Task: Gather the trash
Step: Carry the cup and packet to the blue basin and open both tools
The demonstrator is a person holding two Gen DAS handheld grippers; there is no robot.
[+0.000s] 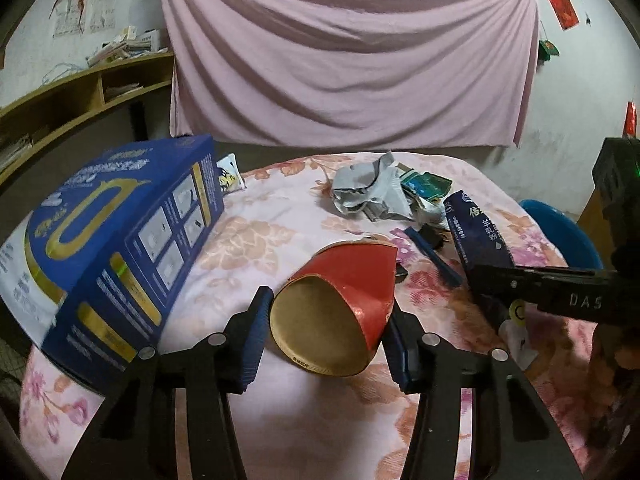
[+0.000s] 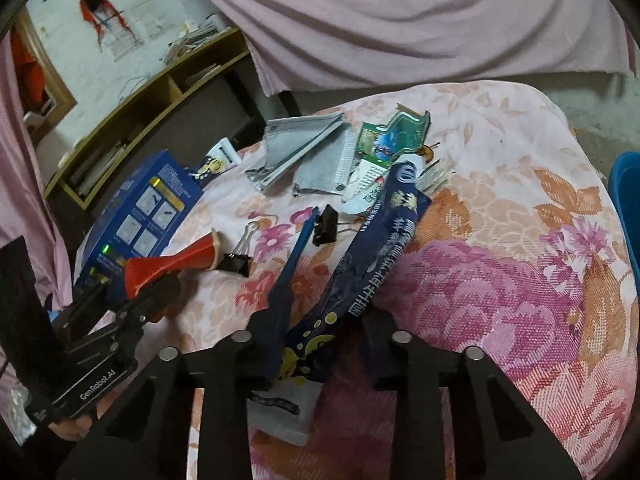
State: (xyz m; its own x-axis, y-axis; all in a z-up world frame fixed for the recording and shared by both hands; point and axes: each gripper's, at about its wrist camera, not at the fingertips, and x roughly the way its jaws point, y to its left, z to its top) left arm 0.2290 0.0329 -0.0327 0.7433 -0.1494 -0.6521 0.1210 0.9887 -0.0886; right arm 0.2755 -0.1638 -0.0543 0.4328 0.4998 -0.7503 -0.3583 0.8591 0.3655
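My left gripper [image 1: 326, 332] is shut on a squashed red paper cup [image 1: 340, 304], its gold inside facing the camera, held above the flowered table. The cup and left gripper also show in the right wrist view [image 2: 168, 268]. My right gripper [image 2: 320, 344] is closed around a dark blue foil packet [image 2: 372, 256] and a blue strip [image 2: 292, 276]; the packet also shows in the left wrist view [image 1: 476, 232]. A pile of trash lies further back: a grey crumpled bag [image 2: 308, 152] and a green wrapper [image 2: 396, 136].
A big blue box [image 1: 120, 240] stands at the table's left edge. Two black binder clips [image 2: 324, 224] lie mid-table. A blue bin [image 1: 560, 232] sits beyond the table's right edge. A wooden shelf [image 1: 80, 92] and pink curtain [image 1: 344, 52] are behind.
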